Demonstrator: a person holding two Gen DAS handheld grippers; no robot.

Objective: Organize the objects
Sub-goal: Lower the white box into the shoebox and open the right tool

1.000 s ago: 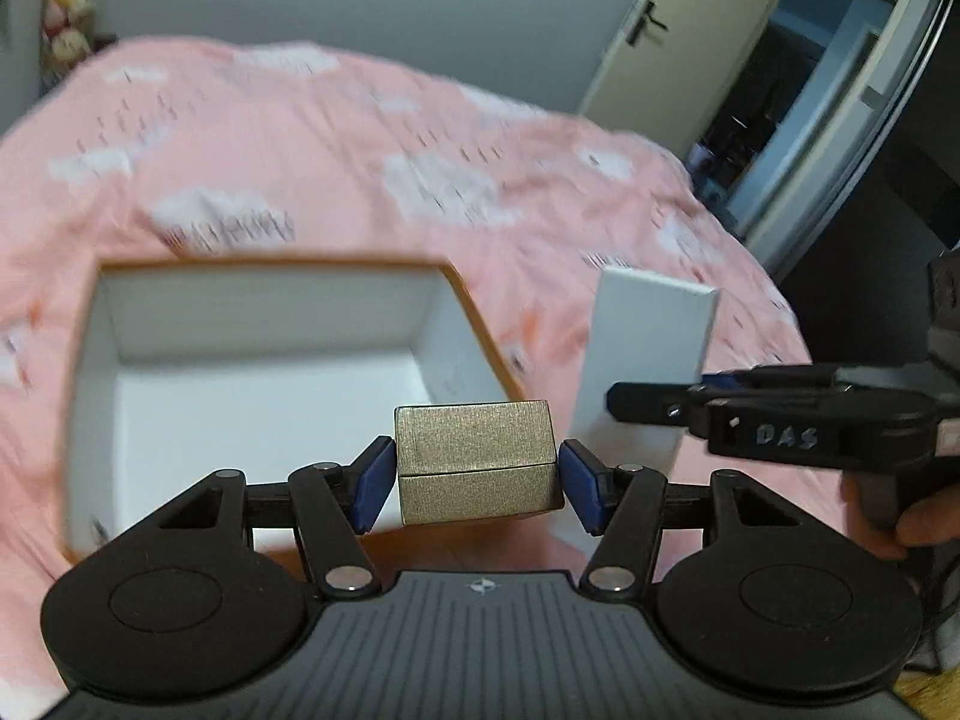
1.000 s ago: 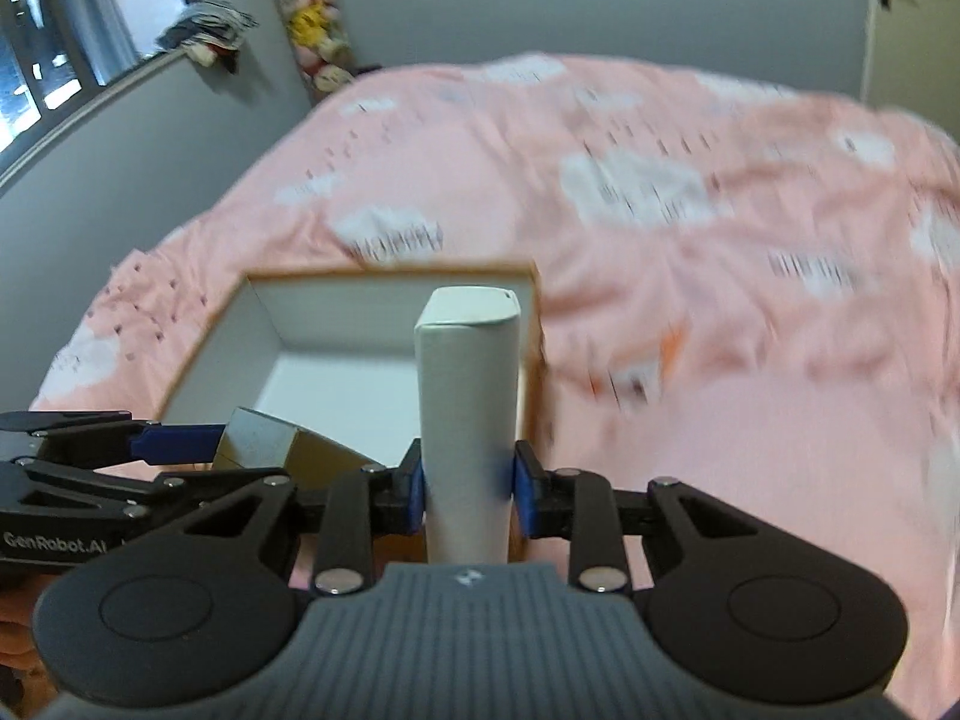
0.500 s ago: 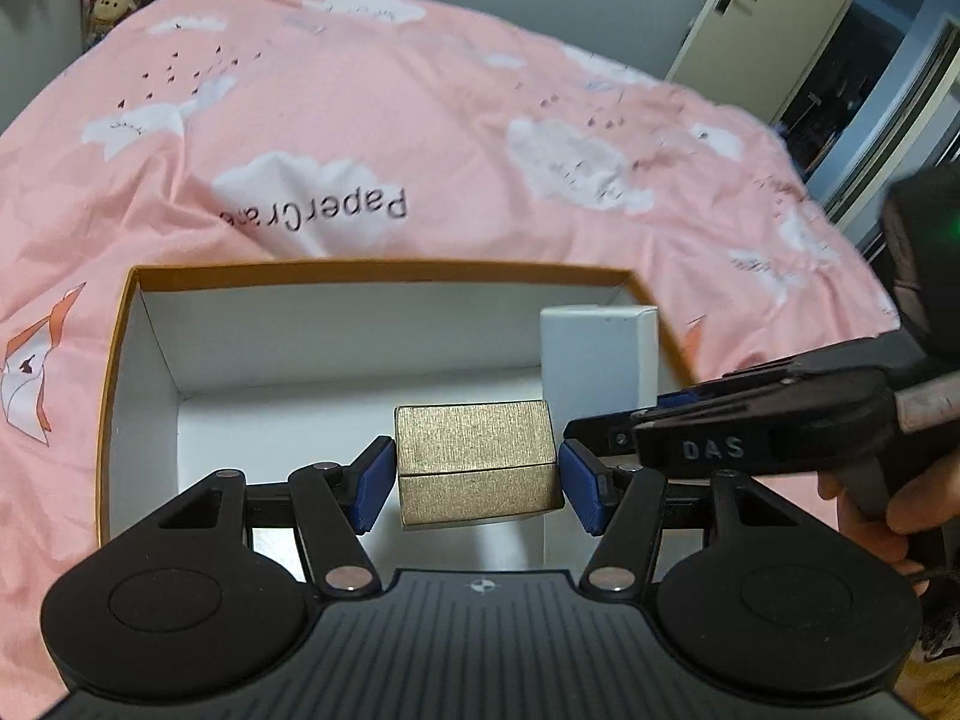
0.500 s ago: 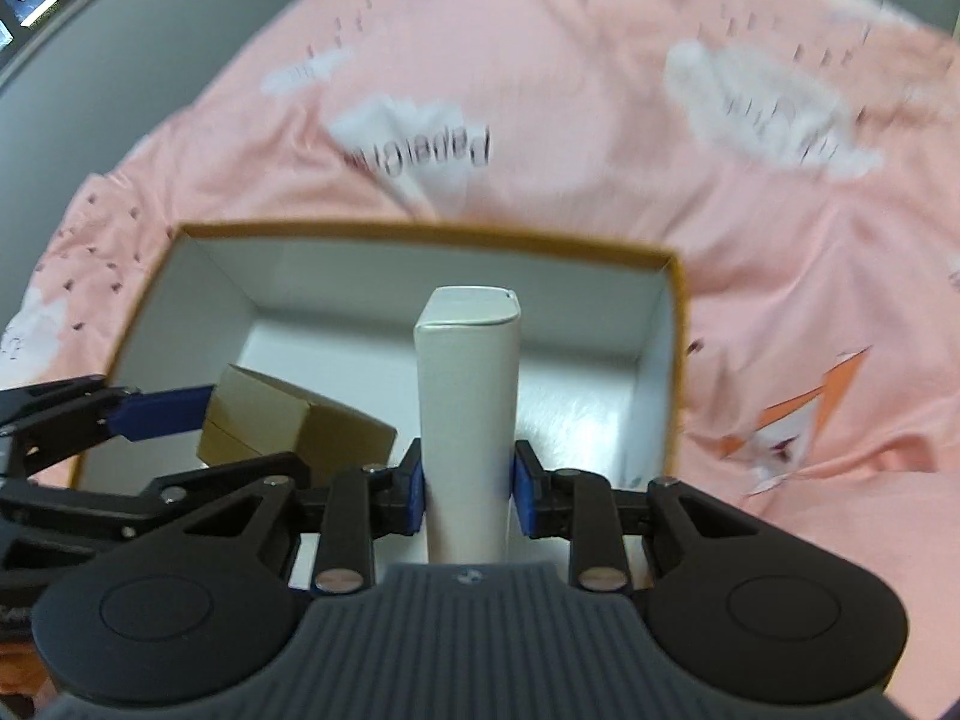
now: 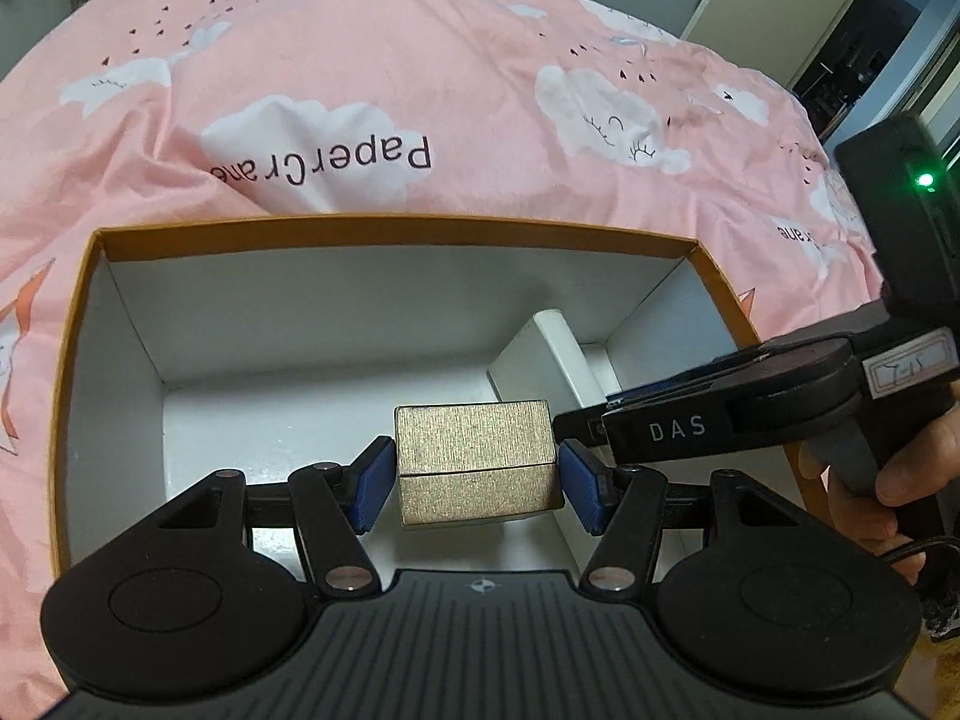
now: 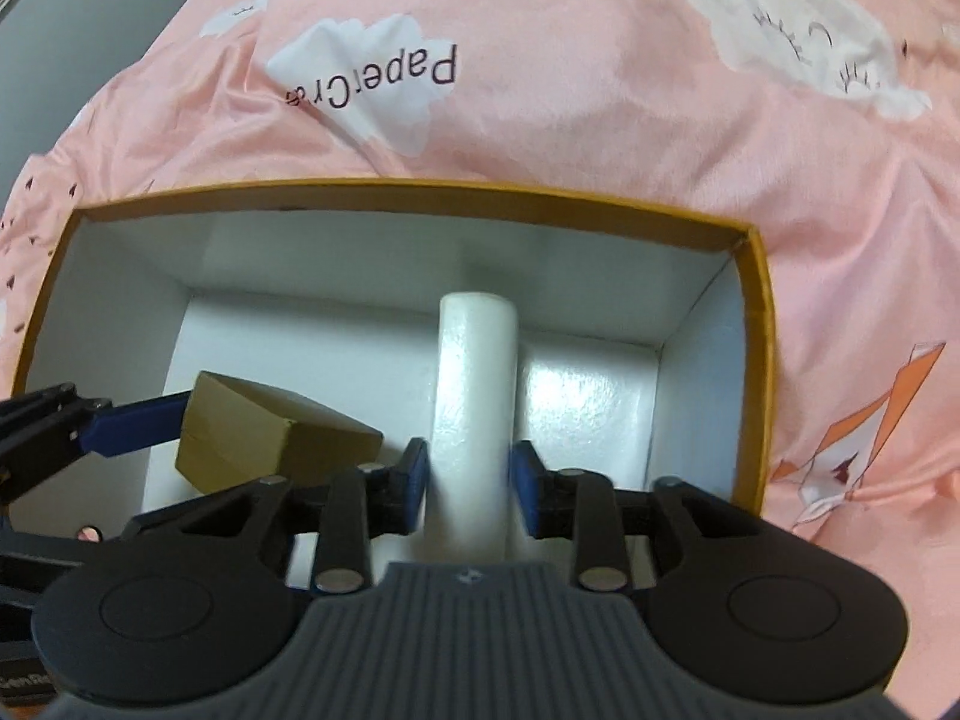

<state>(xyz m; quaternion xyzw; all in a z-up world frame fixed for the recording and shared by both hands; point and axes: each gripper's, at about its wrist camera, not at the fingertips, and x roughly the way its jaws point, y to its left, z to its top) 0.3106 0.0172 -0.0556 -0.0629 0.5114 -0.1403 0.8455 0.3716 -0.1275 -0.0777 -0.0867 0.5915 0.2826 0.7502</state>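
From the left wrist camera, the left tool (image 5: 477,483) sits with its blue pads (image 5: 373,483) drawn slightly apart from a small gold box (image 5: 474,462), a sliver of gap showing on each side, so the box appears let go rather than clamped; it stands low inside an open storage box (image 5: 384,231) with orange rim and white walls, though whether it rests on the floor is hard to tell. The gold box looks like rigid, light cardboard with a lid seam across its middle, best taken by its flat side faces below that seam. Just to its right the right tool (image 5: 576,423) reaches in with a tall white carton (image 5: 555,354), close enough to the gold box to crowd it. The storage box lies on a bed under a pink cloud-print duvet (image 5: 372,72), a soft base that may let it tip. From the right wrist camera, the right tool (image 6: 471,483) has its pads a little off the white carton (image 6: 477,396), which lies along the white floor near the right wall; the grip looks released. The carton seems light, smooth and easily dented, so its narrow long sides suit a gentle hold. The gold box (image 6: 264,438) sits tilted just to the left, and the storage box (image 6: 753,324) walls hem in any withdrawal.
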